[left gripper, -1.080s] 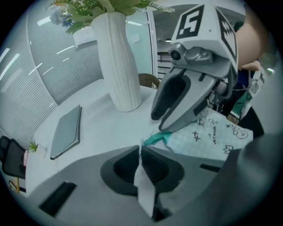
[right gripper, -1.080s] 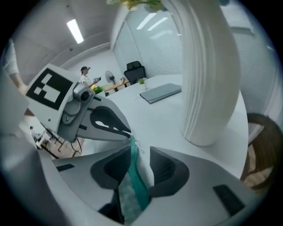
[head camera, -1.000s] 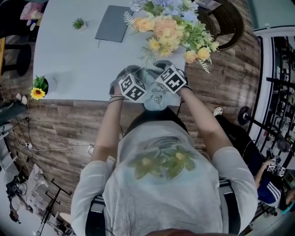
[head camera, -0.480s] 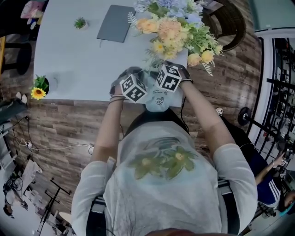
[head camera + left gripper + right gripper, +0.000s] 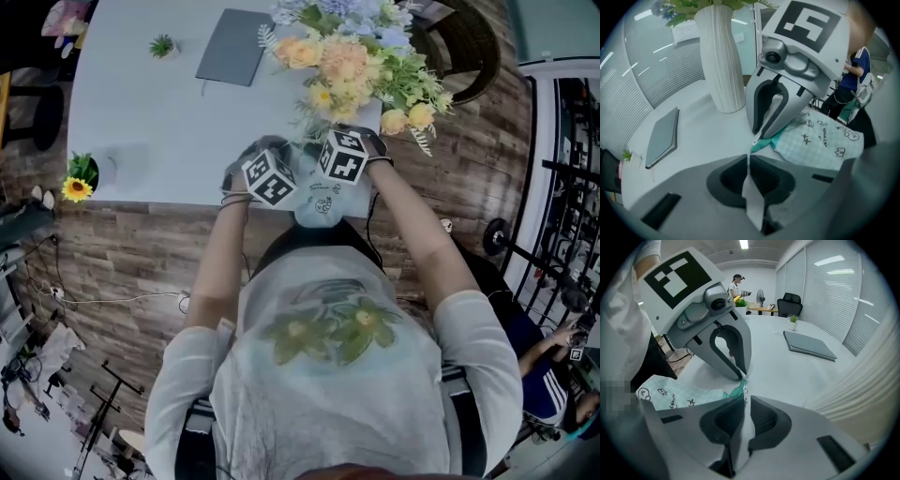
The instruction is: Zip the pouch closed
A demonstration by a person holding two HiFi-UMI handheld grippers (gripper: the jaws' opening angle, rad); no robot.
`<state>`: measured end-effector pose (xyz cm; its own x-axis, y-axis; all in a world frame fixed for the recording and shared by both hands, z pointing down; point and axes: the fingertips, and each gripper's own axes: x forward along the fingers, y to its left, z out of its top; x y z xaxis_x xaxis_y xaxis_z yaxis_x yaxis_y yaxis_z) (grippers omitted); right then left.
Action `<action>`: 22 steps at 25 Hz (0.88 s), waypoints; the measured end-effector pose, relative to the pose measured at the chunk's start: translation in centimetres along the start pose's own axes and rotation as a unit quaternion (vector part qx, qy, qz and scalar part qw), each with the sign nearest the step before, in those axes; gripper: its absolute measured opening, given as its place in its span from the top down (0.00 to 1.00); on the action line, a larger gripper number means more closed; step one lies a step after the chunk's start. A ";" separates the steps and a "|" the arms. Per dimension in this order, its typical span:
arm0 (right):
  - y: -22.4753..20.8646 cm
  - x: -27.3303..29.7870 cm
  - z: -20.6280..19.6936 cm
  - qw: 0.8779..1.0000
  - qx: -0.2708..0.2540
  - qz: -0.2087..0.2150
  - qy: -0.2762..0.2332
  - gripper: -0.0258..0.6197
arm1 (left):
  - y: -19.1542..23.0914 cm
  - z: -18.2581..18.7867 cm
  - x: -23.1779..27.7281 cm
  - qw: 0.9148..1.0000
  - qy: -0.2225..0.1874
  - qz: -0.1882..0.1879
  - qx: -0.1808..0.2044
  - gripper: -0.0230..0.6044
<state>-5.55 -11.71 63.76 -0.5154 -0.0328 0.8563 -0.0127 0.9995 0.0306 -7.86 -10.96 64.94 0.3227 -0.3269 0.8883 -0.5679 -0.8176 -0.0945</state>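
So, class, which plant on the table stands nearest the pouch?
The big mixed bouquet, just behind the pouch; the sunflower and small green plant sit far left.

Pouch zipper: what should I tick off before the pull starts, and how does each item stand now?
1. Left tongs clamped on the pale strip by the teal zipper end: ok.
2. Right tongs pinching the teal zipper: cannot tell; they have just been closing, a slit shows between them.
3. Pouch resting on the table: ok.
4. Vase apart from both tongs: ok.
5. How far the teal zipper is closed: cannot tell, tongs hide it.
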 end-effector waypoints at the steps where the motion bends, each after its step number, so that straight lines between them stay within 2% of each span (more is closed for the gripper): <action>1: 0.0 0.0 0.0 1.000 -0.006 -0.001 0.001 0.87 | 0.0 0.1 -0.1 1.000 0.001 -0.001 0.000 0.93; 5: 0.1 0.2 0.1 1.000 -0.026 -0.002 0.000 0.91 | 0.1 -0.1 0.2 1.000 0.004 -0.002 -0.024 0.93; 8: 0.2 0.2 0.0 1.000 -0.025 -0.008 -0.005 0.93 | 0.2 -0.3 0.4 0.997 0.004 -0.009 -0.074 0.93; 13: 0.3 -0.1 0.1 1.000 -0.006 0.000 -0.016 0.93 | 0.5 -0.2 0.3 0.987 0.004 -0.043 -0.152 0.93; 16: 0.4 -0.3 0.1 1.000 -0.018 -0.005 -0.011 0.93 | 0.7 -0.1 0.2 0.985 0.016 -0.056 -0.160 0.93; 22: 0.5 -0.7 -0.1 1.000 -0.019 -0.005 -0.012 0.93 | 0.7 0.0 0.3 0.984 0.015 -0.054 -0.171 0.93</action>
<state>-5.16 -11.16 63.25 -0.5356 -0.0412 0.8434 0.0148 0.9982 0.0582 -8.19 -11.59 65.12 0.3753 -0.2292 0.8981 -0.7548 -0.6380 0.1526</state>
